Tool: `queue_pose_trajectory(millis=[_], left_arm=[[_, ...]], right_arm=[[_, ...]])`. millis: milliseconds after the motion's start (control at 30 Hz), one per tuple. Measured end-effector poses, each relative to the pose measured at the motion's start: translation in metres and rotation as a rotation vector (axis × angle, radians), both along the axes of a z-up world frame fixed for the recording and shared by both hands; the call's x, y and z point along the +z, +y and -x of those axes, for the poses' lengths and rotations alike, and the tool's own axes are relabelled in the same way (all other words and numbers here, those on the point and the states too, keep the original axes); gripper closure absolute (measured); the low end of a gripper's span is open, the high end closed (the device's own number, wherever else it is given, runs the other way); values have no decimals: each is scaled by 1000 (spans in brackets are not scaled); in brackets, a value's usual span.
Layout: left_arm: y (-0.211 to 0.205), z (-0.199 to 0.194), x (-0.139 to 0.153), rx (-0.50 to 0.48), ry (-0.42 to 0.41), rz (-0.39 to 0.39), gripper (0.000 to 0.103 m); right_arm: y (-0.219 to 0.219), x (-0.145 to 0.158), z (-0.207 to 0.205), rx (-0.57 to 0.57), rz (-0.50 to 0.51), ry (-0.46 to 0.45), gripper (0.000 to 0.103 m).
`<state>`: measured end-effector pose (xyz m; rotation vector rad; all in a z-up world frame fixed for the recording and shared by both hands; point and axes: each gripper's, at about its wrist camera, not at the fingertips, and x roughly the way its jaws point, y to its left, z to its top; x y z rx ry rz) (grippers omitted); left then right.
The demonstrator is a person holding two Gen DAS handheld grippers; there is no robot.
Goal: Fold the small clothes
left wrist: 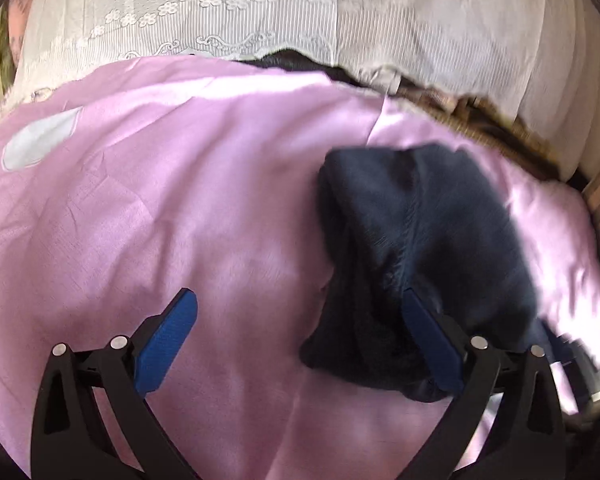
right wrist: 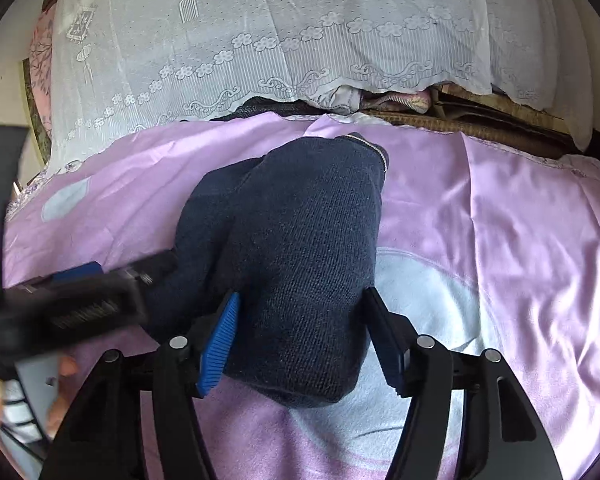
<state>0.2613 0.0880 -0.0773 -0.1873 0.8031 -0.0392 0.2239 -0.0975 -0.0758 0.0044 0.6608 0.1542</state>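
Navy knit garment (right wrist: 300, 248) lies bunched w/ one fold on the pink satin sheet (right wrist: 500, 220) of the bed, centre, white lace curtain (right wrist: 260, 40) at the far side. Right tongs (right wrist: 300, 340) spread, straddling its near end, not pinching. Left tongs (left wrist: 300, 340) spread too, one pad touching the garment's near-left edge. Judgement: soft, light, floppy knit; sheet looks slippery, so cloth may slide. Best taken at near corners/hem, thru both layers.

garment (right wrist: 296, 248) on bedsheet (right wrist: 500, 216), lace curtain (right wrist: 260, 40) behind
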Motion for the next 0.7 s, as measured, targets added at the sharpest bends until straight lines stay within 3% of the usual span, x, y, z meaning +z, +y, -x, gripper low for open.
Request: queue_pose_trajectory(millis=[200, 300, 333, 400, 467, 600, 700], left_arm=[[19, -3, -11, 6, 38, 87, 4], [24, 3, -1, 36, 13, 88, 5], [26, 5, 3, 33, -5, 104, 5], [29, 7, 15, 11, -43, 163, 5], [27, 5, 28, -19, -63, 191, 5], [5, -10, 34, -87, -66, 159, 5], [-9, -28, 24, -107, -38, 101, 5]], right_arm=[[-9, -4, 4, 58, -49, 43, 31], [-28, 1, 5, 69, -134, 48, 34], [-39, 5, 5, 55, -199, 28, 40], [-48, 16, 3, 40, -229, -14, 50], [-48, 29, -1, 37, -214, -56, 70], [-48, 51, -29, 35, -208, -106, 71], [-50, 50, -64, 62, -278, -60, 70]])
